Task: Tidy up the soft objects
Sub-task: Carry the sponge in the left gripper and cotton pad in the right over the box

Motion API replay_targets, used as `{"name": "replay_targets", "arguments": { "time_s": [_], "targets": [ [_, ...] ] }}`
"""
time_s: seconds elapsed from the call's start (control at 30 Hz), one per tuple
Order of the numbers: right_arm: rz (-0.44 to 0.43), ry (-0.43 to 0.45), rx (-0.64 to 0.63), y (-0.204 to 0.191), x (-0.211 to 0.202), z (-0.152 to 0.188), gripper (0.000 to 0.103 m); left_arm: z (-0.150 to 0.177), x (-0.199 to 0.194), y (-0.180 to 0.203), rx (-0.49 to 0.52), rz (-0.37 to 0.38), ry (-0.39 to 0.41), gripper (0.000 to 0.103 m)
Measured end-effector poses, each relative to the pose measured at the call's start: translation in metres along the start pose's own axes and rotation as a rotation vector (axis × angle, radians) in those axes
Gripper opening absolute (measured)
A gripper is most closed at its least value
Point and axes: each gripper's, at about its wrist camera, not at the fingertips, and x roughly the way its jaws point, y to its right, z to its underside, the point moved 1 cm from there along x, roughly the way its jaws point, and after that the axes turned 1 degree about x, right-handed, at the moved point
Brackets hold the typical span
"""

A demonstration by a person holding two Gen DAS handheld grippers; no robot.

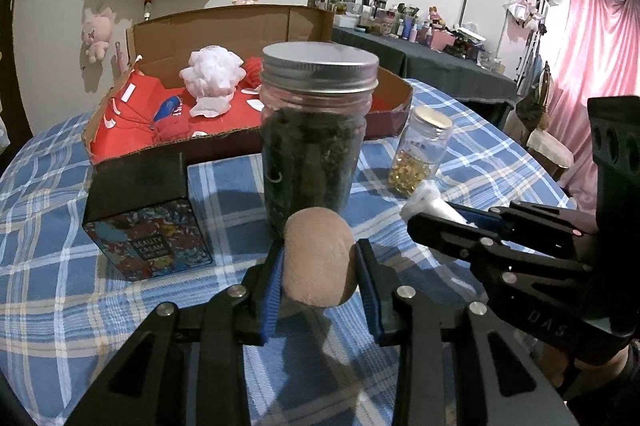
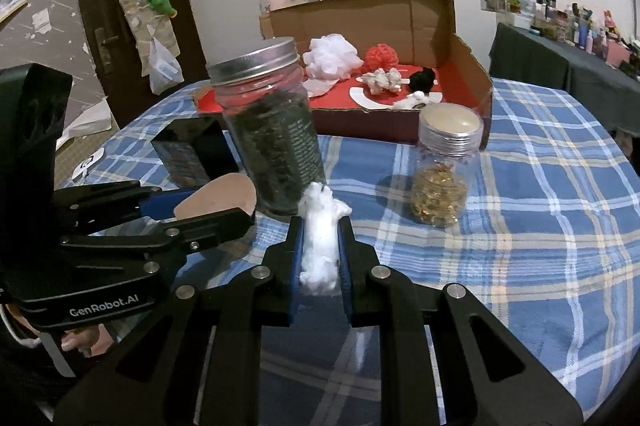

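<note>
1. The left gripper [image 1: 318, 262] is clenched on a tan sponge [image 1: 320, 258]; the right gripper [image 2: 320, 246] grasps a cotton wad [image 2: 320, 238], both above the counter [image 2: 540, 226]
2. Carry both over the big jar [image 1: 316, 130] into the cardboard box [image 2: 460, 66], releasing only above its red floor

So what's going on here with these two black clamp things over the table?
A person is sorting soft things with a hand-held gripper in each hand. The left gripper is shut on a tan sponge, and the right gripper is shut on a wad of white cotton. Both are held above the checked tablecloth, in front of a dark jar. Behind it an open cardboard box already holds other soft pieces.
</note>
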Motion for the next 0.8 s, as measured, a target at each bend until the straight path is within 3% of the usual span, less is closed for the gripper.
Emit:
{"name": "replay_targets", "arguments": {
  "time_s": [0.8],
  "targets": [
    [0.052,-0.015,0.021,0.017,-0.003,0.002,0.015,0.013,-0.006,-0.030,-0.053,-0.028,-0.019,0.036]
  ]
}}
